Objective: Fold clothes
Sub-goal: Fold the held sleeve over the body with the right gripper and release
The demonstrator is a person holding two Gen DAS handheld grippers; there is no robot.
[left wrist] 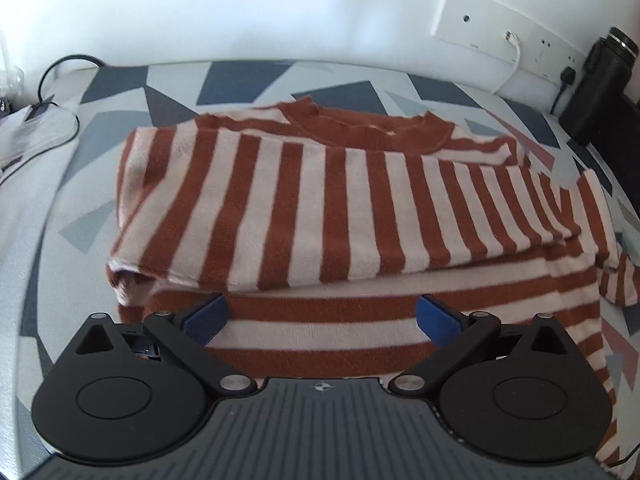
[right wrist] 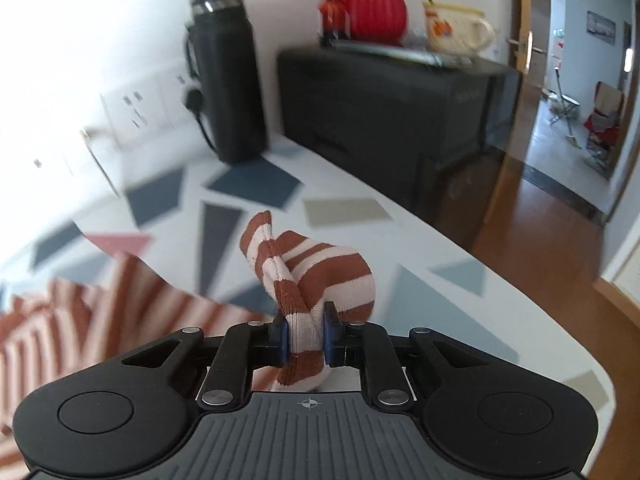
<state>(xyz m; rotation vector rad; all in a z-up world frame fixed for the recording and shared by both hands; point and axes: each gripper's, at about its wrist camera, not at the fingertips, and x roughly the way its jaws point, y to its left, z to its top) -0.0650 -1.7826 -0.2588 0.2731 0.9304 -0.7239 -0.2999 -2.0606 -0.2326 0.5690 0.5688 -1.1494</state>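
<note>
**Right gripper has the sleeve end; the folded body lies to its lower left**

Your right gripper [right wrist: 305, 338] is clamped on a bunched piece of the striped sweater [right wrist: 312, 280], most likely a sleeve end or cuff, which stands up between the blue pads [right wrist: 330, 336] at lower centre of the right wrist view. From there the rest of the garment trails away toward the lower left of that frame, blurred, so whatever you do with this piece has to travel that way, back over the body. The right hand is clearly the one in contact; nothing else is holding cloth.

Your left gripper [left wrist: 320, 318] is spread wide and grips nothing. Its pads [left wrist: 434, 320] sit low in the left wrist view, just above the near band of the striped sweater [left wrist: 320, 200], and whether they touch the cloth cannot be told. The sweater fills the middle of that frame, its long axis running left to right, collar [left wrist: 360, 128] at the far edge toward the top.

The garment is a rust-and-cream striped knit, soft and thick-looking. It looks partly folded: an upper layer with stripes running near-to-far lies over a lower layer with stripes running side to side. A loose part hangs off at the right edge of the frame. It rests on the patterned table cover [left wrist: 248, 84], grey with dark blue triangles.
</note>
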